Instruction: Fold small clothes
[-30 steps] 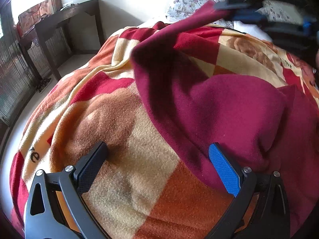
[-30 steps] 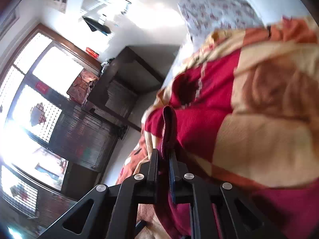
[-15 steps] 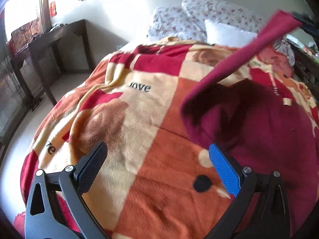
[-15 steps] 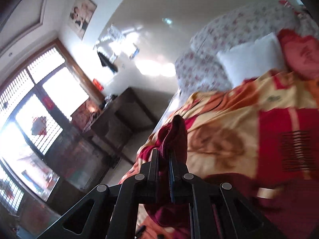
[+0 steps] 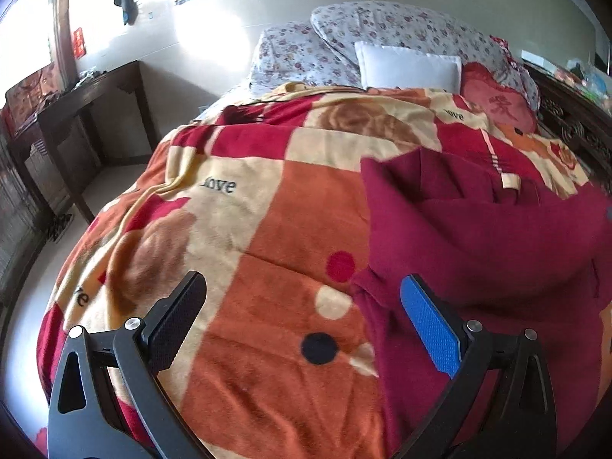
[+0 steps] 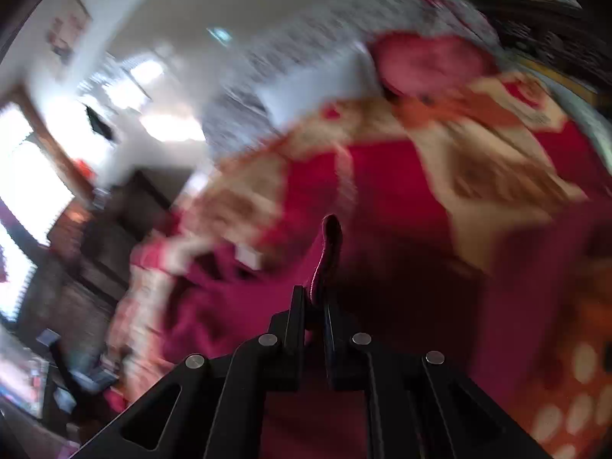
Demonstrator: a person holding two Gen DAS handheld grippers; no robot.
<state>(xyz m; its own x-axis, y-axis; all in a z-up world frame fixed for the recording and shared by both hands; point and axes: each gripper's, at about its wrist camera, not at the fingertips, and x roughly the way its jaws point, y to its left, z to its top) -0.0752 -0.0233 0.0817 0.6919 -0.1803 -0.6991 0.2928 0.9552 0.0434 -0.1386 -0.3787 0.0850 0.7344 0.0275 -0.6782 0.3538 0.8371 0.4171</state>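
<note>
Garment, a maroon one, lies bunched on the right half of the bed, spread over the checked blanket in orange, cream and red. We see a small cream tag on its far edge. Our left tool hangs over the near part of the blanket with its jaws wide apart and nothing between them; the blue pad sits over the garment's near left edge, though we cannot tell whether it touches the cloth. Our right tool is pinched nearly closed on a fold of the garment, and a strip of maroon cloth stands up from between its fingers. That view is badly blurred, so we make out little beyond the blanket and the garment below it. At the far end of the bed lie floral pillows, a white pillow and a red cushion. A dark wooden desk stands to the left by the wall.
</note>
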